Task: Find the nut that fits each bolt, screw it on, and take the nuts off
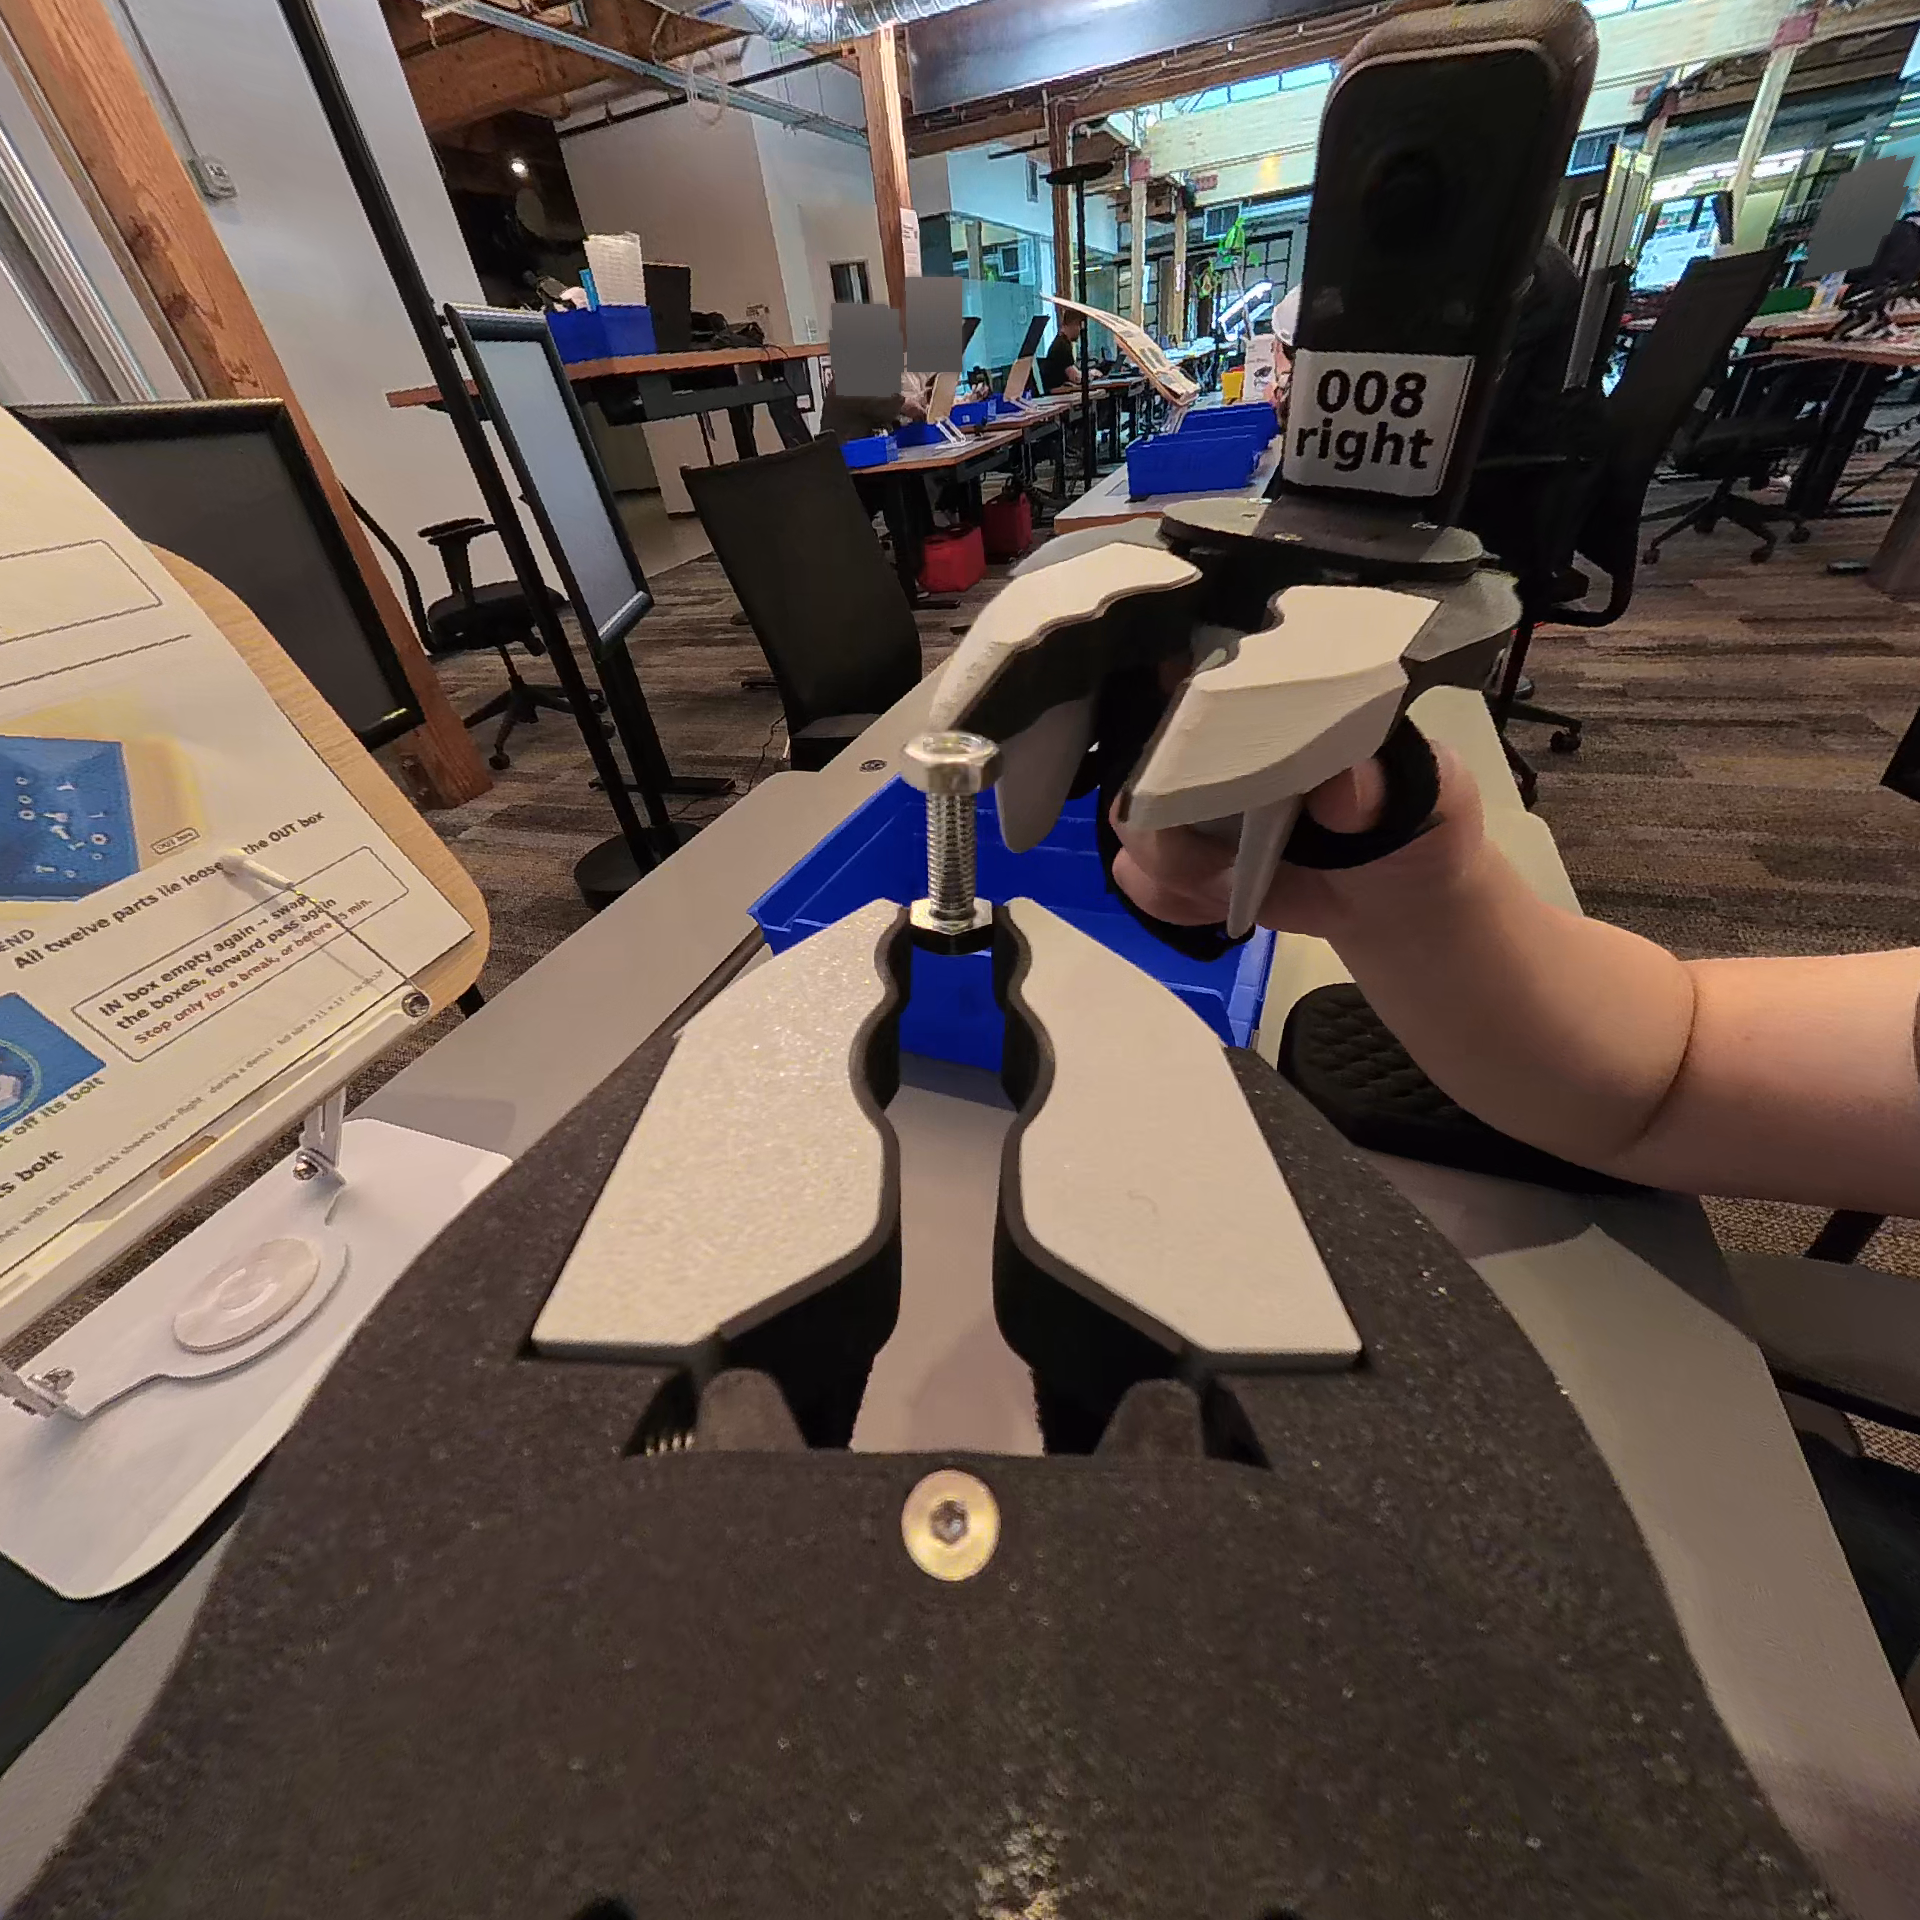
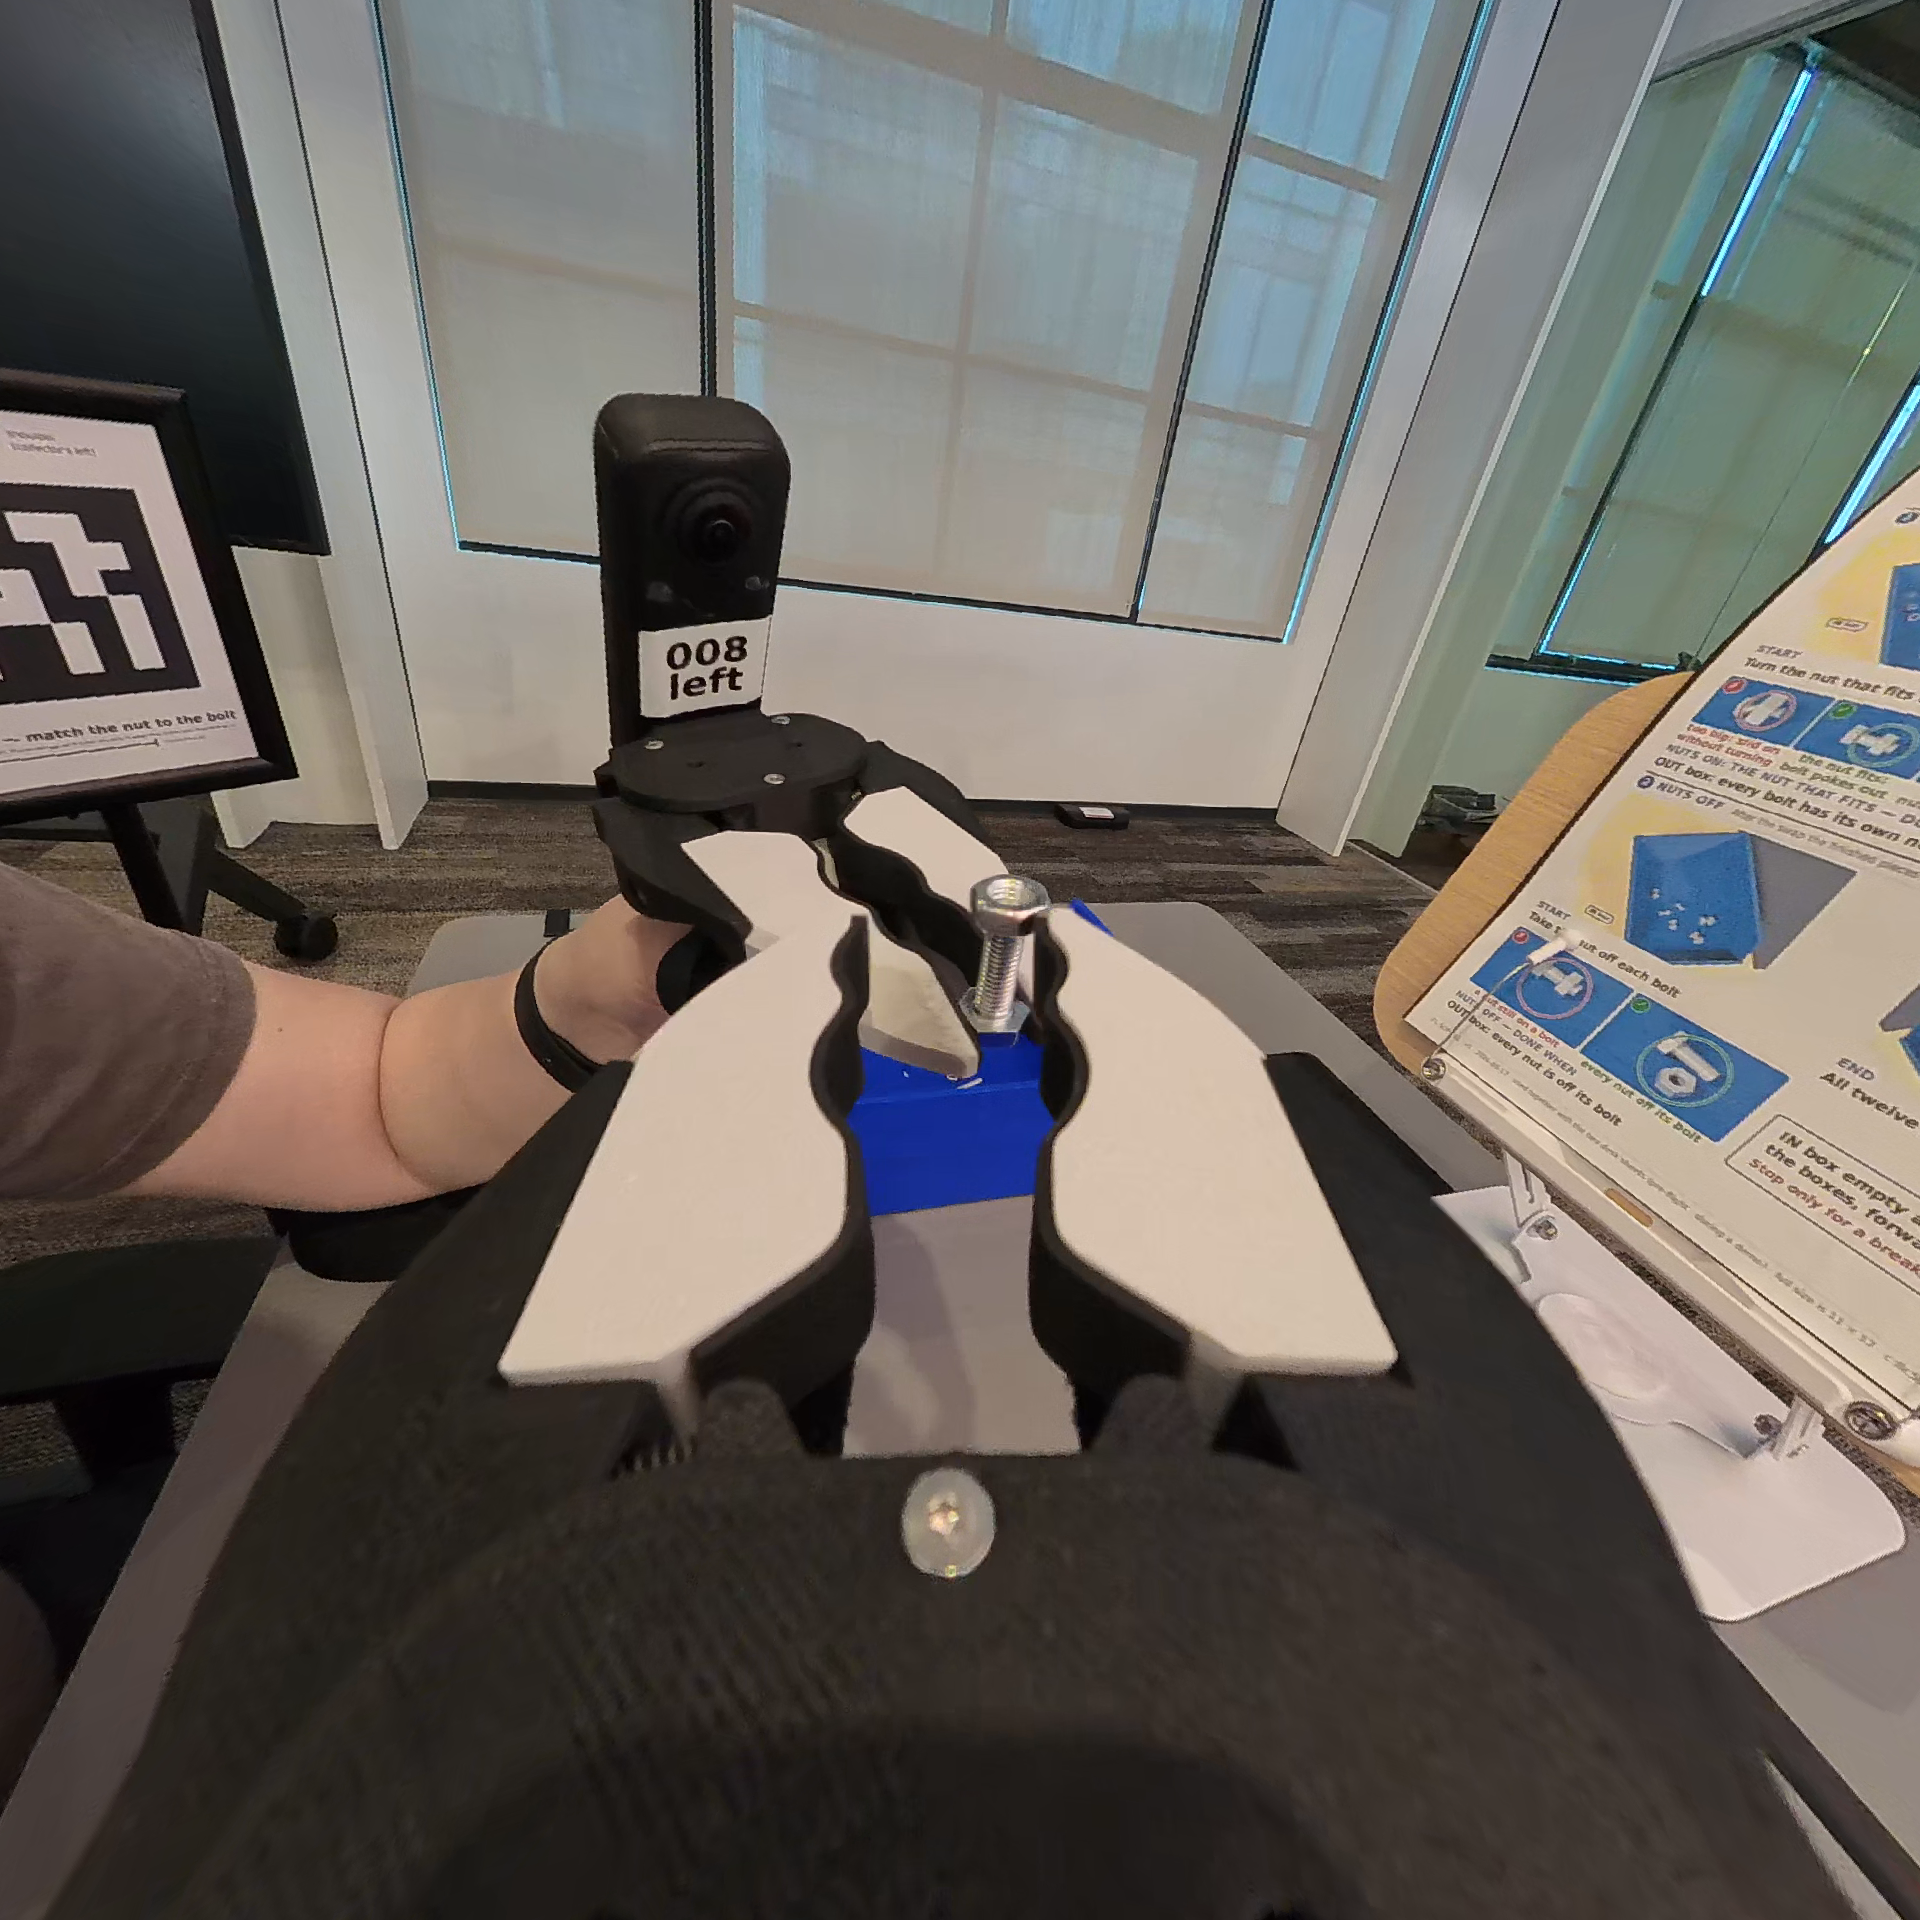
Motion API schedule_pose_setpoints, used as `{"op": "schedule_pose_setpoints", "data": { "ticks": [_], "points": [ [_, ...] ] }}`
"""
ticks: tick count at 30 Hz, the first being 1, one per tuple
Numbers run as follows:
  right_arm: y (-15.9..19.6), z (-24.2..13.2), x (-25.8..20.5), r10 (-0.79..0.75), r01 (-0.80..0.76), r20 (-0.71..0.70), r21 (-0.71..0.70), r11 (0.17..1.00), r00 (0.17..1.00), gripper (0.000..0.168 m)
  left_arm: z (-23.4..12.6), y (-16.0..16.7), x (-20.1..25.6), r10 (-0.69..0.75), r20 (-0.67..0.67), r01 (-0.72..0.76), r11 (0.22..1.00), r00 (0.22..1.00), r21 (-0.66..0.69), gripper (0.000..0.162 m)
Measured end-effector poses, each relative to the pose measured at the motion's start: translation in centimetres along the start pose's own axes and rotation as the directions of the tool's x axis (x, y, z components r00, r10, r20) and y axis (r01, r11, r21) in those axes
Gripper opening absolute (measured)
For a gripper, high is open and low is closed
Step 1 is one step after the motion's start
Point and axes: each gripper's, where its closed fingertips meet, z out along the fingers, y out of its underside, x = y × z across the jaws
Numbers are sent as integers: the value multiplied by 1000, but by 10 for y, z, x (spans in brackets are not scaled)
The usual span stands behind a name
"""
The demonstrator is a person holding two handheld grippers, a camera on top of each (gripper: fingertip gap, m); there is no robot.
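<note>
— Pinching the hex nut (image 1: 948, 918) between the jaws of the left gripper (image 1: 951, 935), at the middle of the left wrist view. Holding the jaws of the right gripper (image 2: 951, 940) spread, just beside the head of the bolt (image 1: 948, 831), closed on nothing.

— And where to find that bolt, exactly?

— Standing upright out of the nut, head up, middle of both views, above the blue bin (image 1: 831, 894).

— Likely to go wrong how?

— Slipping, most probably. Gripping only a thin nut by its flats, smooth plated steel against hard matte surfaces, so liable to twist out once torque lands on the head. Could also drop bolt and nut together into the bin, or tilt the shank and bind the threads.

— Worth noting about the surfaces?

— Bright silvery shine on the threaded shank and six-sided head. Grainy pale-grey plates over black, wavy-edged fingers (image 1: 748, 1122). Glossy, rigid-looking plastic on the bin.
</note>
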Motion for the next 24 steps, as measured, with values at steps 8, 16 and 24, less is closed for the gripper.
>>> {"op": "schedule_pose_setpoints", "data": {
  "ticks": [8, 16, 24],
  "points": [
    [0, -1, -2, -2, 2, 3, -16, 1000, 1000, 29, -1, 0, -1, -1, 2, 1, 1000, 1000, -2, 14],
    [-2, -3, 5, -11, 11, -30, -1, 1000, 999, 31, -1, 0, 1, -3, -7, 3, 1000, 1000, -1, 14],
    [-12, -9, -11, -125, 120, 73, 66, 991, 989, 33, 0, -4, 27, -27, -169, 31, 999, 985, 20, 14]
  ]
}}
